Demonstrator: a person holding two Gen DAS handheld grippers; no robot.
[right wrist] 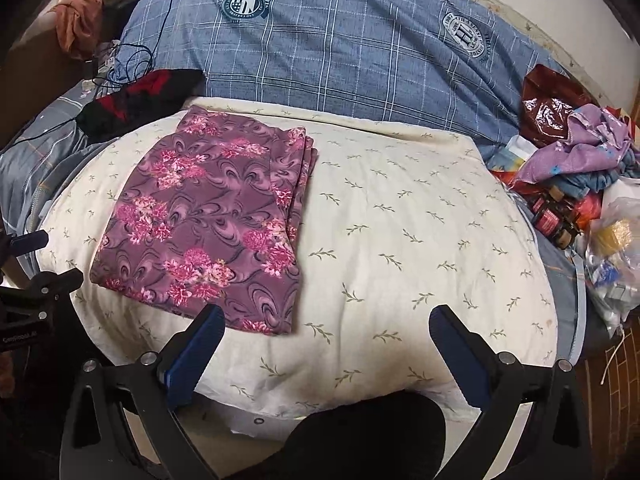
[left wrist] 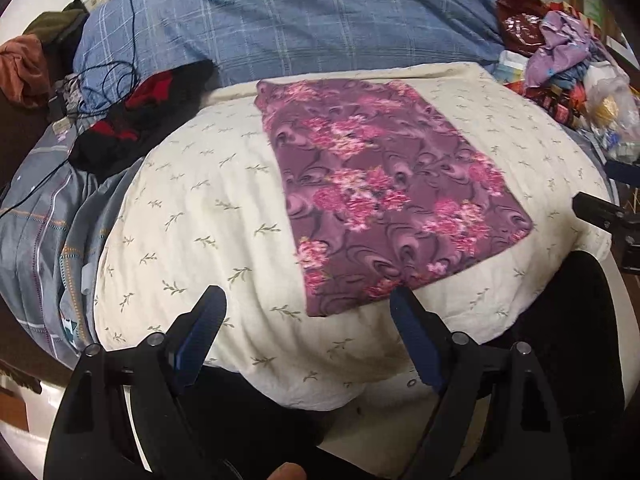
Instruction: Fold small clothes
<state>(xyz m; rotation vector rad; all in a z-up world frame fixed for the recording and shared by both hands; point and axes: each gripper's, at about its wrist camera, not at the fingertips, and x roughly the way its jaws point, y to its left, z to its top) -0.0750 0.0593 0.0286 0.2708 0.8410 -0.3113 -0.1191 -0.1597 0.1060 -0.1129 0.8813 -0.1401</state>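
Note:
A purple garment with pink flowers (left wrist: 384, 188) lies folded into a flat rectangle on a cream leaf-print cushion (left wrist: 192, 216). In the right wrist view the same garment (right wrist: 208, 224) sits on the left half of the cushion (right wrist: 400, 220), its layered edges facing right. My left gripper (left wrist: 308, 320) hangs open just short of the garment's near edge, nothing between its fingers. My right gripper (right wrist: 328, 336) stands wide open over bare cushion, to the right of the garment's near corner, holding nothing. Each gripper shows at the other view's edge.
A blue checked quilt (right wrist: 340, 48) lies behind the cushion. A black and red cloth (right wrist: 136, 96) with cables sits at the back left. A heap of clothes and plastic bags (right wrist: 580, 168) crowds the right side. A dark-clad knee (right wrist: 360, 432) is below the cushion's near edge.

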